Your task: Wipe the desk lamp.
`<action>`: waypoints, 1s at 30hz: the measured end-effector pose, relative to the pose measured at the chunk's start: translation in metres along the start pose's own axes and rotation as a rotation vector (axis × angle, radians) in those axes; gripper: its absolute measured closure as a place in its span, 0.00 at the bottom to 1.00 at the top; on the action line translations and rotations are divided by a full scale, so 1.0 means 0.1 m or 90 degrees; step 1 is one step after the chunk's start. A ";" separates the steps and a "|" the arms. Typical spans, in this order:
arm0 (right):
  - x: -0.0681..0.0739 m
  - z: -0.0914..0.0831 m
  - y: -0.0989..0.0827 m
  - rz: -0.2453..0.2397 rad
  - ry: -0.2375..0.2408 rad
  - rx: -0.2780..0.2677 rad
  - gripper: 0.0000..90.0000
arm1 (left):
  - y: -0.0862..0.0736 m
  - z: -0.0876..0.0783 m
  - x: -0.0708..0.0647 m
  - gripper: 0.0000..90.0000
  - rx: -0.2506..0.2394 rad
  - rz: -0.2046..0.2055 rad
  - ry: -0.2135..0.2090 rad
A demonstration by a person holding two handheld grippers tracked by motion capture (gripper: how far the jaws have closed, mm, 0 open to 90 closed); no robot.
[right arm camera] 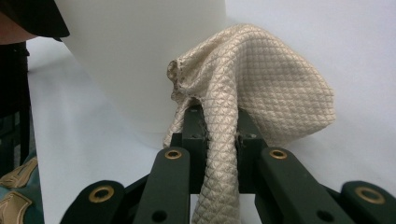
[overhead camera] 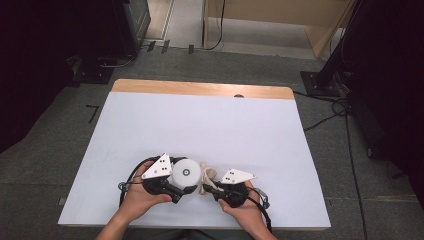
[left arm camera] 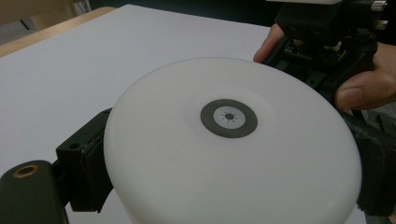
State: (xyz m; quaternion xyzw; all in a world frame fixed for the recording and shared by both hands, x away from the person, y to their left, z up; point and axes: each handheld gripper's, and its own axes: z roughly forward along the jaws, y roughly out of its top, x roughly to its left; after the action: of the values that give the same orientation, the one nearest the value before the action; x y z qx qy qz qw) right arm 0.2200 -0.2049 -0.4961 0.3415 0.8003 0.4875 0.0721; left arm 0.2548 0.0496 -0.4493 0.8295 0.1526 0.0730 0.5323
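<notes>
I have both grippers low at the near edge of the table (overhead camera: 150, 120), in the lower middle of the high view. My left gripper (overhead camera: 176, 192) is clamped on the lamp (overhead camera: 185, 175), a white round body with a flat top and a small grey ring at its centre. In the left gripper view the lamp (left arm camera: 233, 154) takes up the centre and lower part of the frame; one black jaw presses its side at lower left, the other at the right edge. The lamp looks upright, its top facing the high camera.

My right gripper (overhead camera: 209, 189) sits just right of the lamp in the high view and is clenched on the cloth (overhead camera: 206, 176), a beige quilted piece. In the right gripper view the jaws stand close together at lower centre, with the cloth (right arm camera: 252, 88) pinched between them; it bunches upward into a puffed fold at centre right, and a strip hangs down between the jaws to the bottom edge. The cloth's upper left edge lies against the lamp's white side (right arm camera: 140, 60), which fills the upper left of that frame.

In the left gripper view, my right hand (left arm camera: 359, 79) shows at upper right, just beyond the lamp's rim.
</notes>
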 end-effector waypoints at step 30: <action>-0.09 -0.14 0.03 0.004 -0.020 -0.033 0.88 | 0.03 0.07 -0.41 0.09 0.038 -0.094 0.247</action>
State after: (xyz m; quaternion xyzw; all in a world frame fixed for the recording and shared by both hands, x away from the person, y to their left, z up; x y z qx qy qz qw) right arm 0.2219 -0.2193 -0.4887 0.3497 0.7850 0.5030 0.0922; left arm 0.2190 0.0292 -0.4479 0.8015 0.3150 0.1877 0.4723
